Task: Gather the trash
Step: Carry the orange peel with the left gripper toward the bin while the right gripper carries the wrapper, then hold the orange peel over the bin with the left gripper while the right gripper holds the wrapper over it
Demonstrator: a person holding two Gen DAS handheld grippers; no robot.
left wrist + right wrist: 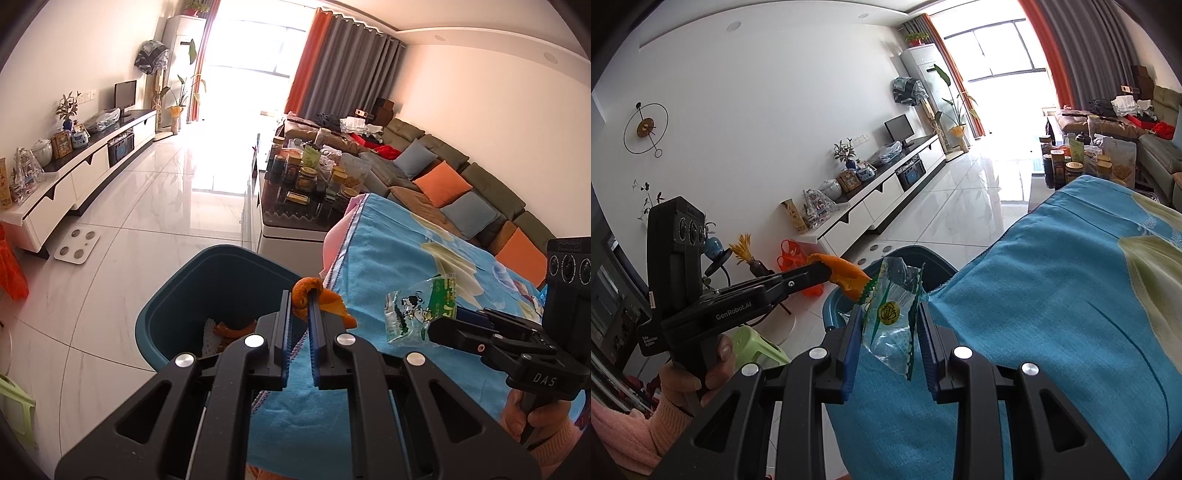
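From the left wrist camera, the left gripper [300, 295] has its jaws clenched on a curl of orange peel [317, 299] whose long axis trails off to the right, held over the near rim of the blue bin [173, 295], which already has another strip of peel [232, 329] and something white in it, beside the blue-clothed bench [399, 258]. From the right wrist camera, the right gripper [891, 314] has its jaws grasping a clear plastic wrapper [892, 314] standing roughly upright between them, just above the same bin [834, 302] at the bench's [1052, 295] edge.
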